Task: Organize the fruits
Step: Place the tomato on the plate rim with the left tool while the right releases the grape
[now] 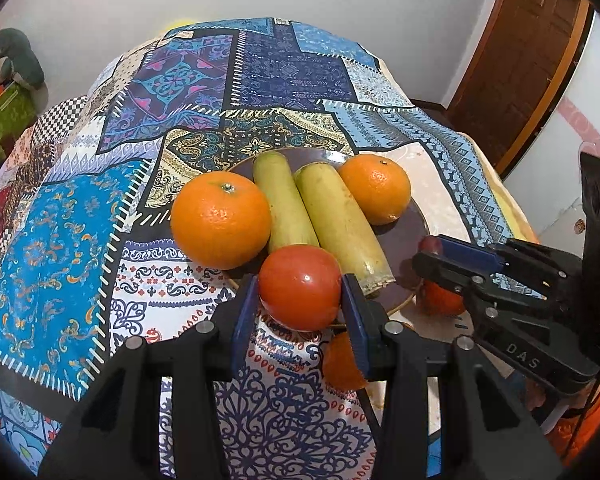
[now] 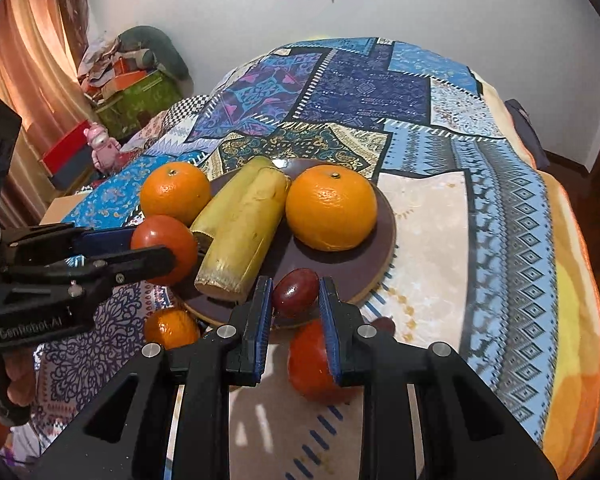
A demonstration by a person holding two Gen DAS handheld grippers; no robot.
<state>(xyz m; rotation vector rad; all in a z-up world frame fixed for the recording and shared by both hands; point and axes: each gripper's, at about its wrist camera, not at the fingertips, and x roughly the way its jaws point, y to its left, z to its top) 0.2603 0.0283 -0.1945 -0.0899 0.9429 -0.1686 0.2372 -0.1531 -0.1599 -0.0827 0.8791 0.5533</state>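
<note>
Your left gripper (image 1: 300, 300) clamps the tomato (image 1: 300, 286) at the plate's (image 1: 404, 240) 6 o'clock rim. Your right gripper (image 2: 294, 312) brackets the red grape (image 2: 294, 292), jaws slightly apart; contact unclear.

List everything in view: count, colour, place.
plate: 1, dark purple-brown, on the cloth, centre.
oranges: 2 large, orange, one at each side of the plate; second.
yellow-green pieces: 2, cut-ended, side by side along the plate's middle; second.
tomato: 1, red, at the plate's near edge, between the left claw's fingers.
grape: 1, dark red, at the plate's near rim, between the right claw's fingers.
small orange: 1, orange, on the cloth near the plate.
second tomato: 1, red-orange, on the cloth under the right claw.
cloth: 1, blue patchwork, covers the surface.
left claw: 1, black, blue pads, around the tomato.
right claw: 1, black, blue pads, around the grape.
</note>
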